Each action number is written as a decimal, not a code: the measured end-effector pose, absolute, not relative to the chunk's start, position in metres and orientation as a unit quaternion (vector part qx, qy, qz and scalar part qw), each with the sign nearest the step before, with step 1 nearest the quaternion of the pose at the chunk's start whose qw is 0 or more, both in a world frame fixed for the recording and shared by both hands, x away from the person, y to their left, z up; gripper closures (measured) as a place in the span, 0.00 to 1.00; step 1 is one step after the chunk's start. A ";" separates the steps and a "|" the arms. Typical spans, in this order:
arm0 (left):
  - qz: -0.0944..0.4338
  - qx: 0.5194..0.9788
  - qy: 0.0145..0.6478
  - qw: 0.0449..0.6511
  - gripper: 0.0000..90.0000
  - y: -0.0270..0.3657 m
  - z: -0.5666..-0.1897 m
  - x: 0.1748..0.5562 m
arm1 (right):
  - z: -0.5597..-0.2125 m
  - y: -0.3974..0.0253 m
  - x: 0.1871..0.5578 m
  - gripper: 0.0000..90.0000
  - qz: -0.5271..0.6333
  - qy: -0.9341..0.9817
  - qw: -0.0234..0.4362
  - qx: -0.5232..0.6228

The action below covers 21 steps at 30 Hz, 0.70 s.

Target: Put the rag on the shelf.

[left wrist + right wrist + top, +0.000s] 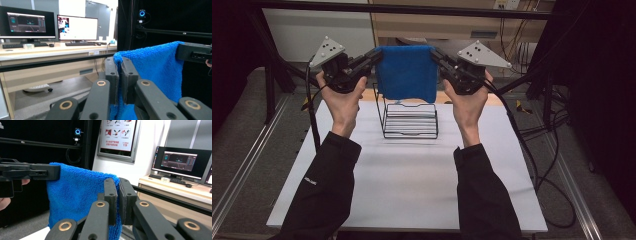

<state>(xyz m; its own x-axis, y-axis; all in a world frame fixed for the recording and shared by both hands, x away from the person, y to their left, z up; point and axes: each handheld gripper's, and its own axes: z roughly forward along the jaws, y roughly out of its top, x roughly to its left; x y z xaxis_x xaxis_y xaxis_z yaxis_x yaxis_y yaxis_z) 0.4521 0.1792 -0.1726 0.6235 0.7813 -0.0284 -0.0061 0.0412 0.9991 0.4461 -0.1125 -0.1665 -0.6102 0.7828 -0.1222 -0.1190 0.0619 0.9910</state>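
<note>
Wire forms the black rack (410, 120) that stands at the centre of the high view on the white table (412, 190), an open frame of thin rods with horizontal bars, and we see nothing resting inside it. Above it, in the upper middle of that frame, hangs the blue towel (406, 72), a thick, nubbly terry cloth that falls as a soft rectangle, its top edge stretched level from left to right and its length dropping straight down toward the rack. We hold it by its two upper corners: the left gripper (376, 56) has its flat black jaws pressed together on the left corner, and the right gripper (435, 55) is closed just as tightly on the right corner. Grey three-cornered plates top both tools.
</note>
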 end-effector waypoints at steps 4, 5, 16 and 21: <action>0.310 0.622 0.312 0.648 0.95 0.180 -0.163 0.456 | -0.159 -0.110 0.450 0.96 0.633 0.634 0.359 0.260; 0.312 0.621 0.312 0.648 0.95 0.180 -0.161 0.457 | -0.158 -0.110 0.451 0.96 0.634 0.633 0.360 0.260; 0.322 0.619 0.315 0.643 0.95 0.177 -0.144 0.475 | -0.142 -0.107 0.473 0.96 0.630 0.629 0.369 0.267; 0.316 0.613 0.318 0.650 0.95 0.177 -0.144 0.487 | -0.141 -0.108 0.486 0.96 0.632 0.627 0.365 0.272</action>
